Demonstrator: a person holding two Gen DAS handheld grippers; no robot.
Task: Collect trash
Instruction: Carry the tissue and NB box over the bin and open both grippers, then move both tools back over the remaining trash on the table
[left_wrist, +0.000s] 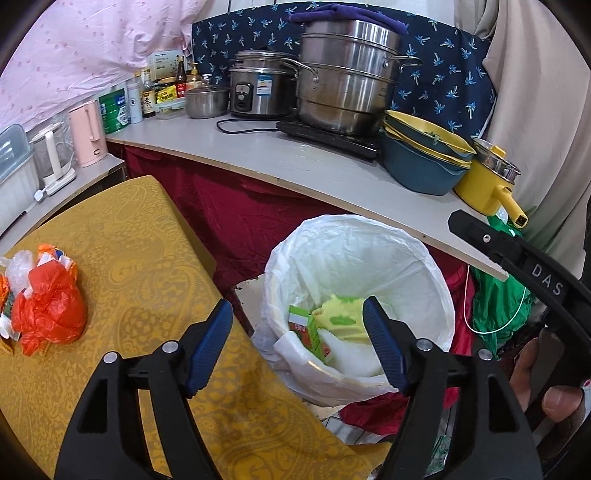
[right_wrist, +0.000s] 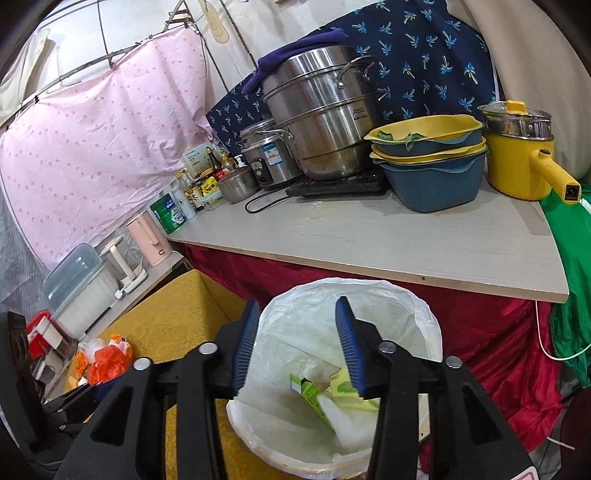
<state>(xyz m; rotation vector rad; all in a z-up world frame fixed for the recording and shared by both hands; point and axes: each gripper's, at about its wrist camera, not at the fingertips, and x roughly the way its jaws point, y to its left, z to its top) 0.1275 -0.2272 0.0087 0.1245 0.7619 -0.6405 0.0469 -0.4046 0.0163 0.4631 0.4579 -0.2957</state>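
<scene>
Left wrist view, L to R: trash pile (left_wrist: 44, 299) is seen at far left on yellow tablecloth (left_wrist: 147, 258), made up of an orange plastic bag (left_wrist: 50, 306), clear plastic and bits of wrapper. Left gripper (left_wrist: 297, 345) is held above the table edge w/ jaws spread wide, nothing between them; one blue pad (left_wrist: 210, 347) is over the cloth, the other over the bin. White-lined trash bin (left_wrist: 424, 266) stands on the floor just beside the table, below the counter (left_wrist: 258, 155). Inside it a green carton (left_wrist: 308, 330) and a yellow-green wrapper (left_wrist: 343, 317) are seen. On the counter: pink kettle (left_wrist: 88, 133), bottles, rice cooker (left_wrist: 258, 88), big steel steamer pot (left_wrist: 347, 77), stacked blue/yellow bowls (left_wrist: 424, 155), yellow pot (left_wrist: 491, 184). At far right the other black gripper body and a hand (left_wrist: 546, 376) are in view.

Right wrist view, L to R: part of the left gripper is seen at lower left edge, trash pile (right_wrist: 105, 358) near it on the tablecloth (right_wrist: 166, 317). Right gripper (right_wrist: 295, 347) is held directly over the bin (right_wrist: 424, 317), jaws apart, holding nothing. Carton (right_wrist: 314, 395) and wrapper (right_wrist: 345, 384) lie in the liner below the pads. Steamer pot (right_wrist: 325, 110), bowls (right_wrist: 432, 166) and yellow pot (right_wrist: 517, 162) are seen behind on the counter (right_wrist: 369, 236); green cloth (right_wrist: 572, 258) hangs at far right.
</scene>
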